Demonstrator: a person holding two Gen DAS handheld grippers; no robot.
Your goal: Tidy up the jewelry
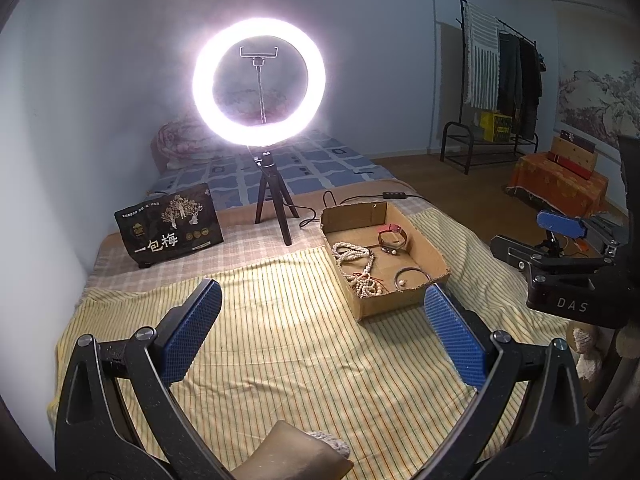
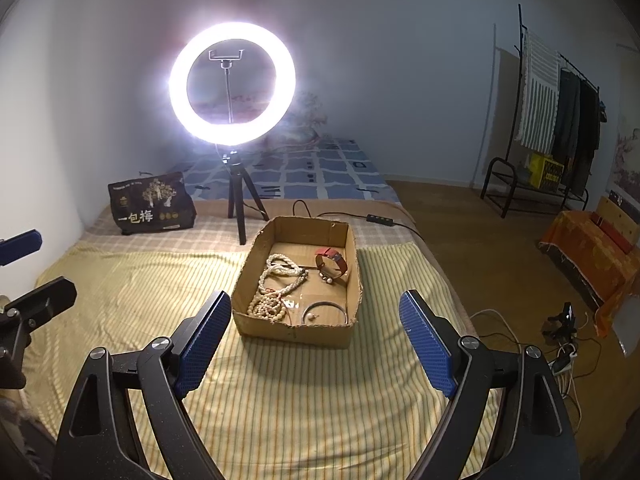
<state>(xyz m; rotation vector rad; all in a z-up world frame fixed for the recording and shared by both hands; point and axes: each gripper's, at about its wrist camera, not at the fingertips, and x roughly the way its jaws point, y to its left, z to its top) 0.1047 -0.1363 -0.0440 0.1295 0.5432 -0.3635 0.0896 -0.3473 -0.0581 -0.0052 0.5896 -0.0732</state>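
Observation:
A shallow cardboard box [image 1: 434,268] [image 2: 288,330] sits on the yellow striped bedspread. In it lie pearl bead necklaces [image 1: 358,264] [image 2: 276,284], a red-strapped watch [image 1: 394,236] [image 2: 332,264] and a thin metal bangle [image 1: 412,276] [image 2: 324,312]. My left gripper [image 1: 322,300] is open and empty, above the bedspread just left of and in front of the box. My right gripper [image 2: 316,312] is open and empty, hovering in front of the box's near wall. The right gripper also shows in the left wrist view [image 1: 560,240].
A lit ring light on a black tripod [image 1: 260,84] [image 2: 232,80] stands behind the box, its cable trailing right. A black snack bag [image 1: 170,226] [image 2: 152,204] leans at the back left. A clothes rack [image 2: 560,120] and an orange-covered bench [image 2: 592,256] stand to the right.

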